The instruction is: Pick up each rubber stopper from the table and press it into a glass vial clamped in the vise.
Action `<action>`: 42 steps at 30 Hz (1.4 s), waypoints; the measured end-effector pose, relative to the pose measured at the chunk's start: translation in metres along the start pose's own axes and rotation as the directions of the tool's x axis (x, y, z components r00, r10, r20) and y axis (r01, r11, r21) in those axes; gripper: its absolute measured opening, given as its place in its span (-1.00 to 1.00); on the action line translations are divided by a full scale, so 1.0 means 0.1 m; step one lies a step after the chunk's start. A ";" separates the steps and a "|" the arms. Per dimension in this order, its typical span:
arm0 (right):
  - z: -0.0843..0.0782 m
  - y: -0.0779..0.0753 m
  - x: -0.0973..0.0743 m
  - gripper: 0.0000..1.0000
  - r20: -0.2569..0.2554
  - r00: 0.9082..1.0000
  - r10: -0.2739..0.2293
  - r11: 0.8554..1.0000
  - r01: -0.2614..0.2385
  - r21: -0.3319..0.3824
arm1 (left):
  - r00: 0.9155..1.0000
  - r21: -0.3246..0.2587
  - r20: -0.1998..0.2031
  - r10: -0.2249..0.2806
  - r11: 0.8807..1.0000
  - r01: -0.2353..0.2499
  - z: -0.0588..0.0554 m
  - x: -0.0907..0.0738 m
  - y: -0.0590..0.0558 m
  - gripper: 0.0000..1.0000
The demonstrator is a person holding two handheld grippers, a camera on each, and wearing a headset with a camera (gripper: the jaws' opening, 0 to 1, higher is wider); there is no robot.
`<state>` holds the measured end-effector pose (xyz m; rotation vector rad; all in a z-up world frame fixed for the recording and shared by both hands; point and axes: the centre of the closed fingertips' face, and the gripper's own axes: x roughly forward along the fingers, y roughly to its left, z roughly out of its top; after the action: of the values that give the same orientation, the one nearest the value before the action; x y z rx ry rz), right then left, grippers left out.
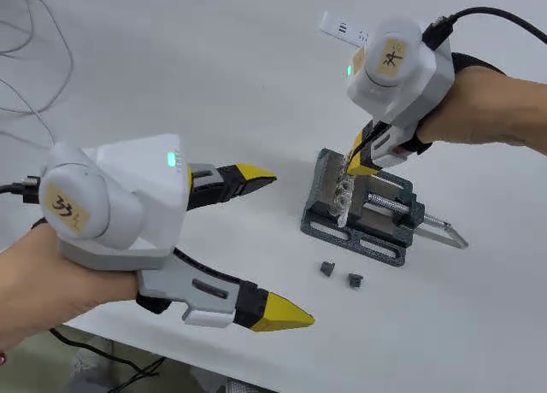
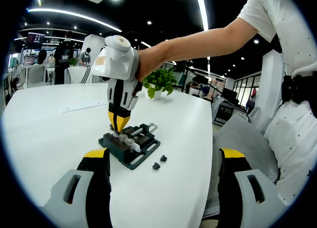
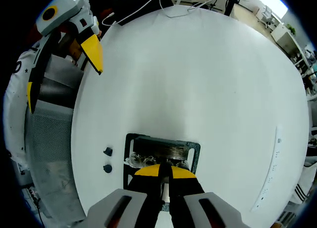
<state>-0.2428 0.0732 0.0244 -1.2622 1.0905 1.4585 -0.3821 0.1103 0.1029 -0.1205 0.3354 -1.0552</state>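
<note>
A dark vise (image 1: 386, 241) stands on the white table and clamps a row of clear glass vials (image 1: 341, 200). My right gripper (image 1: 359, 165) points straight down with its yellow tips on the far end of the row. Its jaws are shut, and I cannot see anything between them. From the right gripper view the shut tips (image 3: 164, 171) cover the vials (image 3: 140, 161) in the vise (image 3: 194, 149). Two dark rubber stoppers (image 1: 326, 268) (image 1: 355, 280) lie loose just in front of the vise. My left gripper (image 1: 273, 243) hovers open and empty left of them.
A white paper strip (image 1: 340, 28) lies beyond the vise. Cables (image 1: 34, 60) trail over the far left of the table. The table's near edge (image 1: 171, 350) runs under my left gripper. The vise's screw handle (image 1: 444, 229) sticks out to the right.
</note>
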 end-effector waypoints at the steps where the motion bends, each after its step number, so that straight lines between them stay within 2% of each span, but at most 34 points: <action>1: -0.01 -0.01 0.00 -1.00 0.010 1.000 0.000 1.000 0.000 0.003 | 1.000 0.003 -0.004 0.001 1.000 -0.001 0.00 -0.01 -0.01 0.78; 3: 0.00 0.00 -0.01 -1.00 0.040 0.999 0.002 1.000 -0.003 0.027 | 1.000 -0.001 -0.001 0.004 1.000 -0.004 0.00 -0.02 -0.01 0.78; 5: -0.01 0.01 -0.01 -1.00 0.066 0.998 -0.011 1.000 0.011 0.009 | 1.000 0.003 -0.001 0.010 1.000 -0.010 0.00 -0.04 -0.01 0.78; 6: -0.01 0.01 -0.02 -1.00 0.085 0.996 -0.013 1.000 0.011 0.022 | 1.000 0.001 0.000 0.011 1.000 -0.011 0.00 -0.05 -0.01 0.78; 7: -0.01 0.01 -0.01 -1.00 0.114 0.993 -0.018 0.997 0.010 0.072 | 1.000 0.004 0.000 0.014 1.000 -0.014 0.01 -0.06 -0.01 0.78; 11: -0.01 0.04 -0.03 -1.00 0.124 0.991 -0.039 0.998 0.032 0.052 | 1.000 0.011 -0.001 0.018 1.000 -0.018 0.03 -0.07 -0.02 0.78; 15: 0.00 0.02 -0.03 -1.00 0.151 0.987 -0.050 0.997 0.040 0.068 | 1.000 0.013 0.011 0.020 1.000 -0.021 0.08 -0.08 -0.02 0.78; 20: 0.00 0.02 -0.03 -0.99 0.156 0.985 -0.070 0.996 0.059 0.073 | 1.000 0.022 -0.001 0.023 0.999 -0.023 0.08 -0.10 -0.02 0.79; 21: 0.00 0.01 -0.03 -0.99 0.163 0.984 -0.070 0.996 0.060 0.069 | 1.000 0.025 -0.001 0.024 0.999 -0.024 0.08 -0.10 -0.02 0.79; 22: -0.01 -0.01 -0.03 -0.99 0.173 0.982 -0.070 0.992 0.051 0.114 | 1.000 0.025 -0.001 0.026 0.999 -0.026 0.09 -0.11 -0.01 0.79; 27: 0.00 -0.04 -0.03 -0.98 0.180 0.981 -0.071 0.990 0.048 0.133 | 0.999 0.029 -0.003 0.033 0.999 -0.033 0.11 -0.11 0.00 0.79; 31: 0.02 0.01 -0.05 -0.98 0.185 0.980 -0.076 0.991 0.053 0.124 | 0.999 0.028 -0.007 0.034 0.999 -0.034 0.11 -0.11 0.00 0.79; 42: 0.03 0.02 -0.05 -0.98 0.205 0.975 -0.089 0.990 0.064 0.125 | 0.999 0.035 -0.016 0.036 0.999 -0.035 0.12 -0.11 0.01 0.79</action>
<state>-0.2448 0.0758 0.0301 -1.0311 0.9610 1.4122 -0.3828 0.1196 0.1161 -0.0740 0.3333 -1.0267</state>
